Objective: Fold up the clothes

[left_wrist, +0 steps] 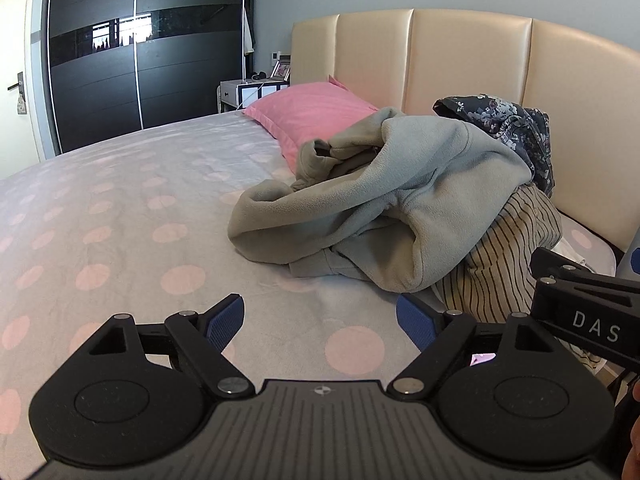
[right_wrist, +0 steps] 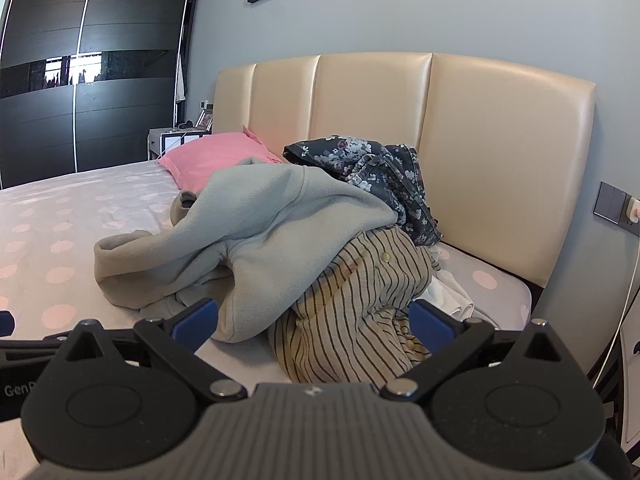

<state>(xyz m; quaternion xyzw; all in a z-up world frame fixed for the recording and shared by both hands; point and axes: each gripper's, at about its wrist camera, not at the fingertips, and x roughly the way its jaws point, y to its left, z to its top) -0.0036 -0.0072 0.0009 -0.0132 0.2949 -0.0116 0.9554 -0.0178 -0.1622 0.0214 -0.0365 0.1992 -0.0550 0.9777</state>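
A pile of clothes lies on the bed near the headboard. On top is a grey fleece garment (left_wrist: 400, 200), also in the right wrist view (right_wrist: 256, 232). Under it is a beige striped shirt (left_wrist: 500, 264) (right_wrist: 360, 312), and behind it a dark floral garment (left_wrist: 508, 124) (right_wrist: 372, 172). My left gripper (left_wrist: 320, 324) is open and empty, above the bedsheet in front of the pile. My right gripper (right_wrist: 316, 320) is open and empty, its jaws either side of the striped shirt's near edge. The right gripper's body shows at the right edge of the left wrist view (left_wrist: 580, 312).
The bed has a dotted sheet (left_wrist: 120, 220) and a pink pillow (left_wrist: 308, 116) by the cream headboard (left_wrist: 460, 60). A bedside table (left_wrist: 240, 92) and a dark wardrobe (left_wrist: 140, 60) stand beyond. A wall socket with a cable (right_wrist: 624, 208) is at the right.
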